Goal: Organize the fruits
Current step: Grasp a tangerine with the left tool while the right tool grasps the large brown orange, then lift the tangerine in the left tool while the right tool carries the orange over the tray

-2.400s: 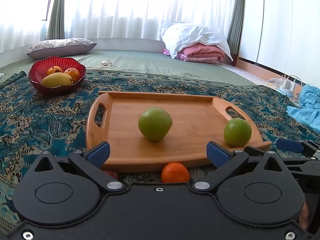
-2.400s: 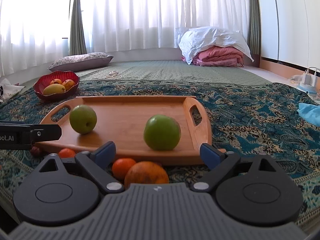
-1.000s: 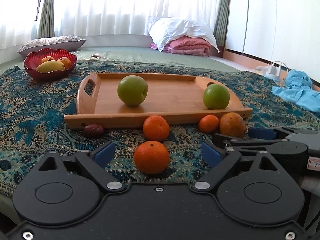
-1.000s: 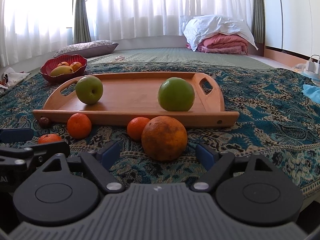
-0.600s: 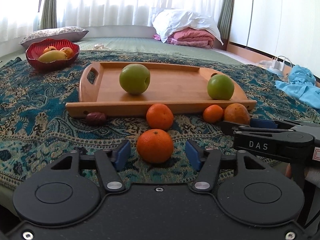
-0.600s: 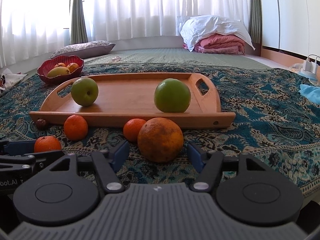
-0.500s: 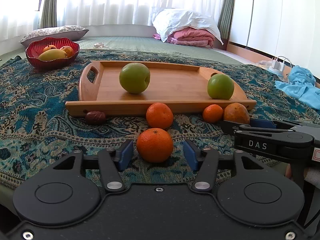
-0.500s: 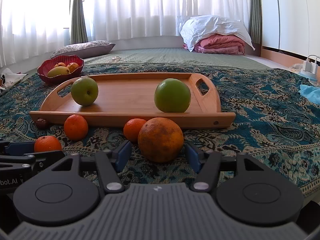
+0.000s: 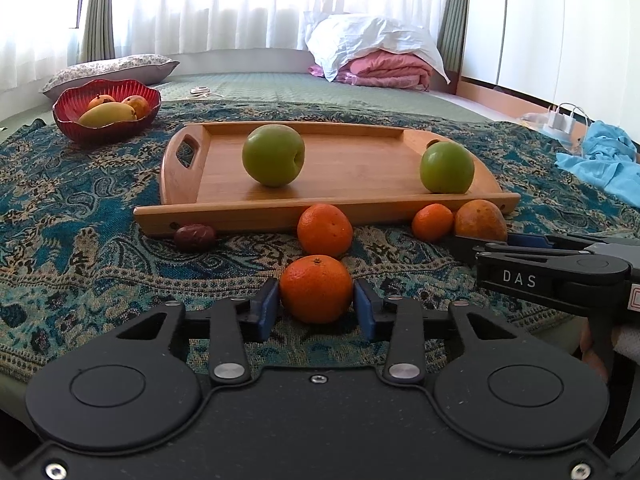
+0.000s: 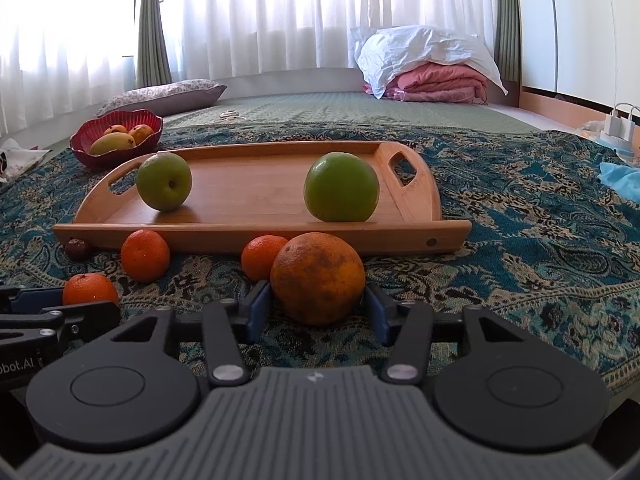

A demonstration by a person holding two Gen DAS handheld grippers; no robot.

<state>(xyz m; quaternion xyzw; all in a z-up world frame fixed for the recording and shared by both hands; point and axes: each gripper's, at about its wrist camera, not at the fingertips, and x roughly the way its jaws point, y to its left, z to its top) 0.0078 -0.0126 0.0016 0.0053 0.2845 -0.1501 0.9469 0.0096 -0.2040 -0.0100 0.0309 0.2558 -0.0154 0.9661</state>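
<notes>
A wooden tray (image 9: pixel 352 172) on the patterned cloth holds two green apples (image 9: pixel 273 155) (image 9: pixel 446 167). My left gripper (image 9: pixel 316 306) is shut on a small orange (image 9: pixel 316 288) that rests on the cloth in front of the tray. My right gripper (image 10: pixel 318 310) is shut on a big mottled orange (image 10: pixel 318 278), also on the cloth; that gripper shows in the left wrist view (image 9: pixel 480 246). Two more small oranges (image 9: pixel 325 230) (image 9: pixel 432 222) and a dark red date (image 9: pixel 194 237) lie along the tray's front edge.
A red bowl (image 9: pixel 106 110) with a mango and other fruit stands at the far left. A pillow (image 9: pixel 112 70), folded bedding (image 9: pixel 380 56), a blue cloth (image 9: pixel 600 160) and chargers (image 9: pixel 564 118) lie beyond the patterned cloth (image 9: pixel 80 208).
Both grippers drew back from the tray, came down to the cloth and closed: the left on the small orange, the right on the big orange.
</notes>
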